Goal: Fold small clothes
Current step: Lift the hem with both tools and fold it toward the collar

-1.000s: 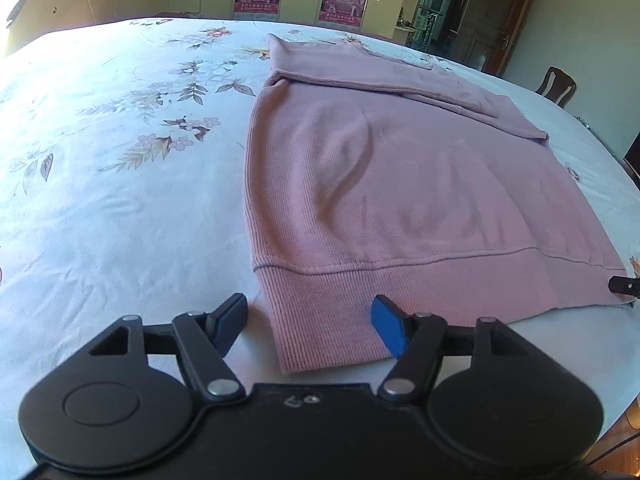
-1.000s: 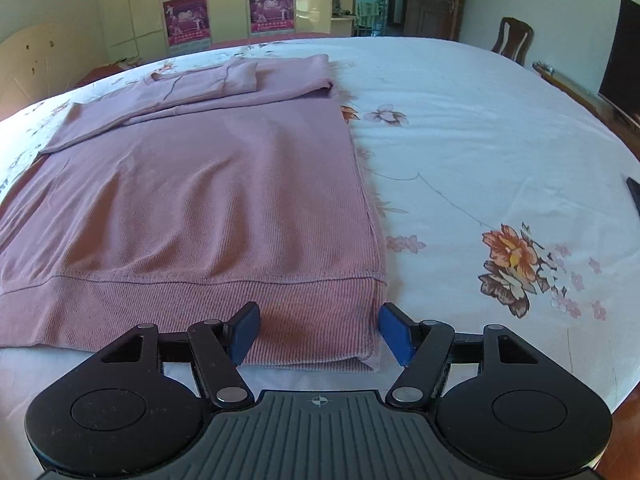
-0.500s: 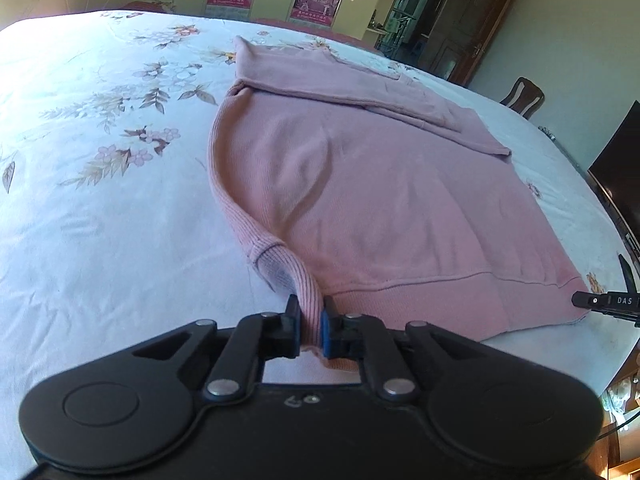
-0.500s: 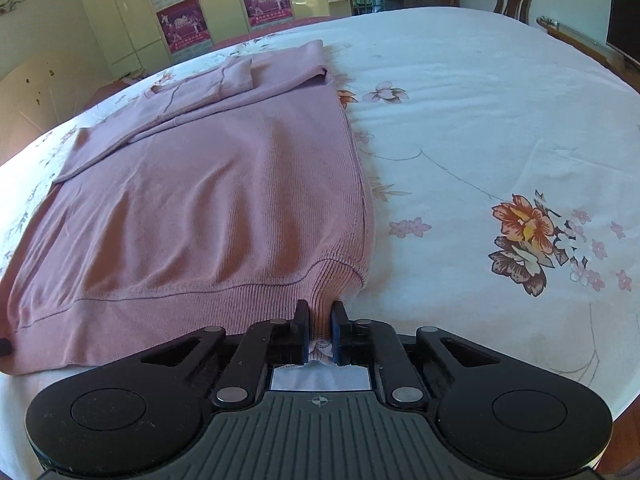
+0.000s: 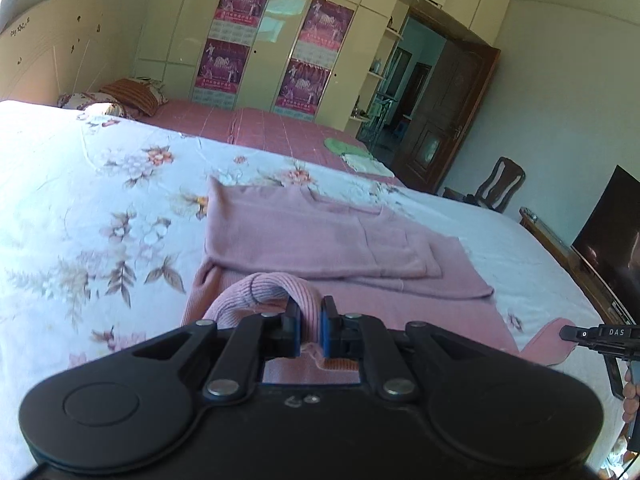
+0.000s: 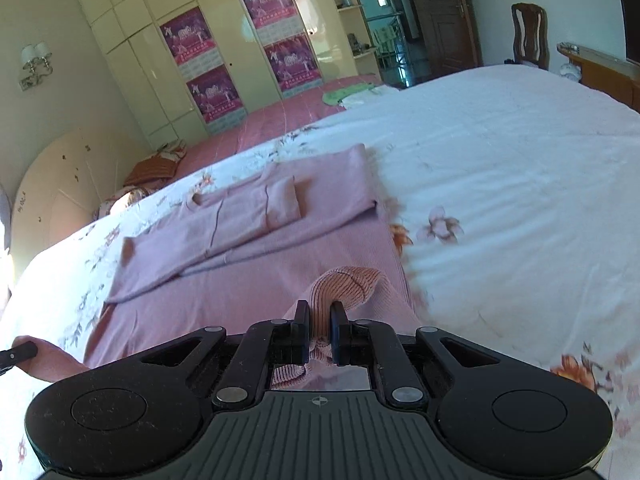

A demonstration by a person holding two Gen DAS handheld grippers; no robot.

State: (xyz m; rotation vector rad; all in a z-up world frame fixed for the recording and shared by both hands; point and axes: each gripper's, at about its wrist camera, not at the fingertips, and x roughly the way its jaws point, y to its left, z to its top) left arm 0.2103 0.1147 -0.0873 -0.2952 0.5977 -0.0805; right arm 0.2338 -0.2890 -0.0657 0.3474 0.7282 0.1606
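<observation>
Left gripper (image 5: 309,330) clenched on the sweater (image 5: 320,236) hem, left corner; ribbed band bunched between the pads. Right gripper (image 6: 319,332) clenched on the hem's right corner, same way. Both hem corners are lifted off the bed (image 6: 520,184); the rest of the sweater lies flat mid-bed, sleeves folded across its far end.

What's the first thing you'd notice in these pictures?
A pink sweater lies on a white flowered bedspread, sleeves folded across its chest. The left gripper and the right gripper each pinch a corner of its ribbed hem, lifted off the bed, one at either side. Behind stands a cream wardrobe with purple posters.
</observation>
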